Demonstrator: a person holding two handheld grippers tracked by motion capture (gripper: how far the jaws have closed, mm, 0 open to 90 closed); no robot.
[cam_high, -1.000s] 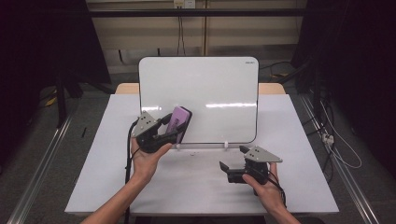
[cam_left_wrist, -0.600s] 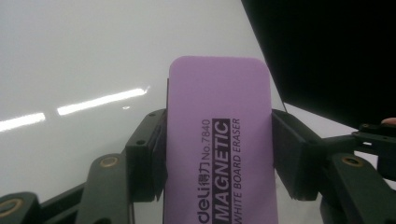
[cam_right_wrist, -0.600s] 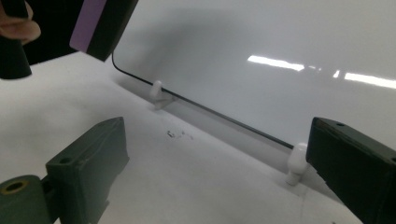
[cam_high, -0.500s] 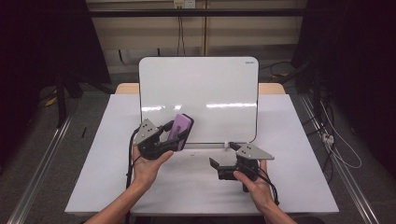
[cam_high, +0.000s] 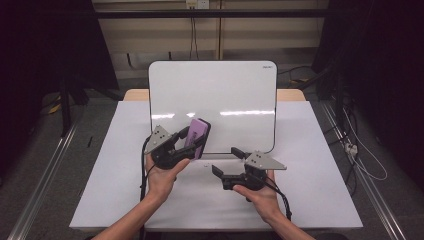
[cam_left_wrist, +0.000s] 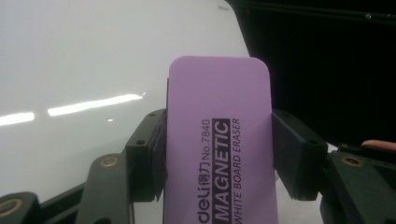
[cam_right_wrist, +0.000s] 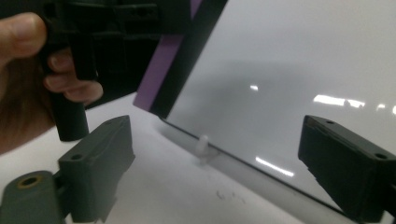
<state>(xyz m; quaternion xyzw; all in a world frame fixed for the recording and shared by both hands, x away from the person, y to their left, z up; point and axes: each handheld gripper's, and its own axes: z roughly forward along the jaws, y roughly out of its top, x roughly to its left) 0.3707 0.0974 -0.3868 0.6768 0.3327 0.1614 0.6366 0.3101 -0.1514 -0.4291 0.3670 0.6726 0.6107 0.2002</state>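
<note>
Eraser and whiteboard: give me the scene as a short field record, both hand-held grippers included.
held item: purple eraser, printed "MAGNETIC WHITE BOARD ERASER"
holder: left hand-held gripper, jaws clamped on the eraser's two long sides
eraser position: in front of the whiteboard's lower left part; contact cannot be told
whiteboard: upright on the table, surface clean with glare streaks
right hand-held gripper: jaws apart, holding nothing, low near the whiteboard's bottom edge
</note>
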